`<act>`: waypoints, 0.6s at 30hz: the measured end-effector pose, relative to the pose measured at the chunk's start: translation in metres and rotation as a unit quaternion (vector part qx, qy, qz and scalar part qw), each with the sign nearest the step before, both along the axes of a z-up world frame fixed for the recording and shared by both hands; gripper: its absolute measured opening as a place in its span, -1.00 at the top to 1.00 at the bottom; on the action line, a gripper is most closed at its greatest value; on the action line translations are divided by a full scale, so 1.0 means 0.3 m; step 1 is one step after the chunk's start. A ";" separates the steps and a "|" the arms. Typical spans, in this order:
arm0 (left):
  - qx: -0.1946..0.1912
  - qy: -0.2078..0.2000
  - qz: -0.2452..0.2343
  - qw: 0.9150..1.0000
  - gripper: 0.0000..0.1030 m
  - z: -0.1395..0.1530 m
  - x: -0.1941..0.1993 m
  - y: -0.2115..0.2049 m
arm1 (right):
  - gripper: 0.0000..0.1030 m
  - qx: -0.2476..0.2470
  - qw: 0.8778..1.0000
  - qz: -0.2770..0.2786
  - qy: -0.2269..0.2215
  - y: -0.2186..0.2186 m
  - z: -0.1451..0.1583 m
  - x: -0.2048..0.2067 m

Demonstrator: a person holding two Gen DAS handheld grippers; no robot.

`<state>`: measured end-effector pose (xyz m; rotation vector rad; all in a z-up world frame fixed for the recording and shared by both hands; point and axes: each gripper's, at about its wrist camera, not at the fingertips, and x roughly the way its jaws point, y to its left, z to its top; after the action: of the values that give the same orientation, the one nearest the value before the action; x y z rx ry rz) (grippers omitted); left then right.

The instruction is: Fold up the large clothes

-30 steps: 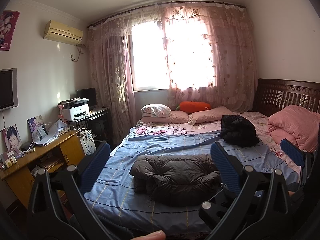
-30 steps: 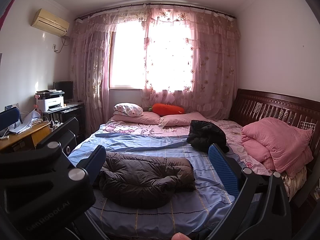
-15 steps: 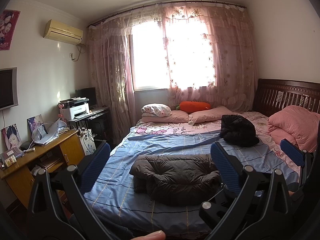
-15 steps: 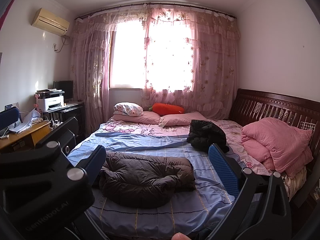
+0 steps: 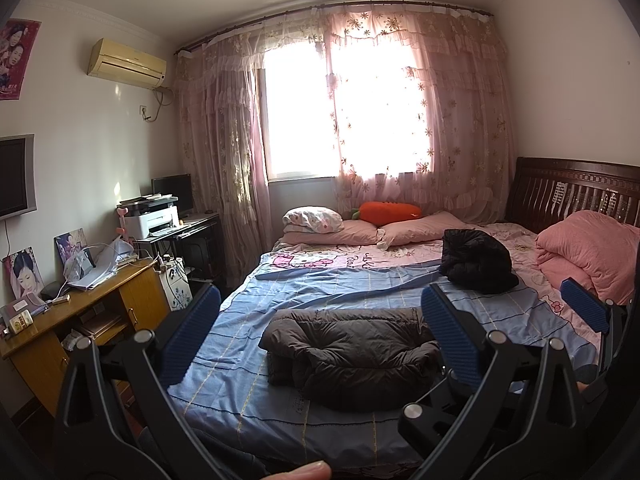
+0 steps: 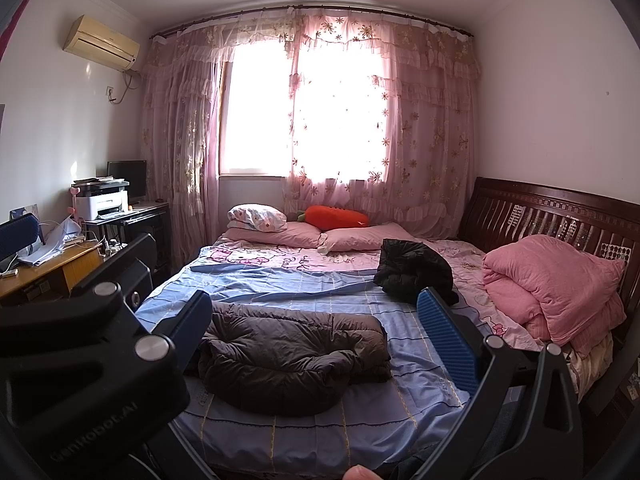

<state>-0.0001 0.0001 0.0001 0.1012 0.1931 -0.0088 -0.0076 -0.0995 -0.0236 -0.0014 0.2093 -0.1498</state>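
Brown puffer jacket (image 5: 352, 354) lies crosswise on the bed (image 5: 240, 380), ahead of our left hand-held gripper (image 5: 320, 336) and right hand-held gripper (image 6: 316, 336), both spread apart and empty, the left one more squarely facing it.

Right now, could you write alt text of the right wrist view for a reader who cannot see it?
A brown padded jacket lies bundled on a blue bed sheet, framed by the open blue fingers of the right hand-held gripper, which touches nothing. Behind it are a black jacket, a folded pink quilt, pillows and a sunlit, pink-curtained window.
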 end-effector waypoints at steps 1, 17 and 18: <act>0.000 0.000 0.000 1.000 -0.96 0.000 0.000 0.000 | -0.97 0.000 1.000 0.000 0.000 0.000 0.000 0.000; 0.000 0.002 0.000 1.000 -0.96 0.012 0.008 0.010 | -0.97 -0.001 1.000 0.001 0.002 -0.007 -0.022 0.003; 0.000 0.002 0.000 1.000 -0.96 0.013 0.008 0.011 | -0.97 -0.001 1.000 0.001 0.002 -0.007 -0.022 0.003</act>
<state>0.0023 0.0034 0.0039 0.1019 0.1970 -0.0080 -0.0066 -0.1015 -0.0302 -0.0044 0.2126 -0.1488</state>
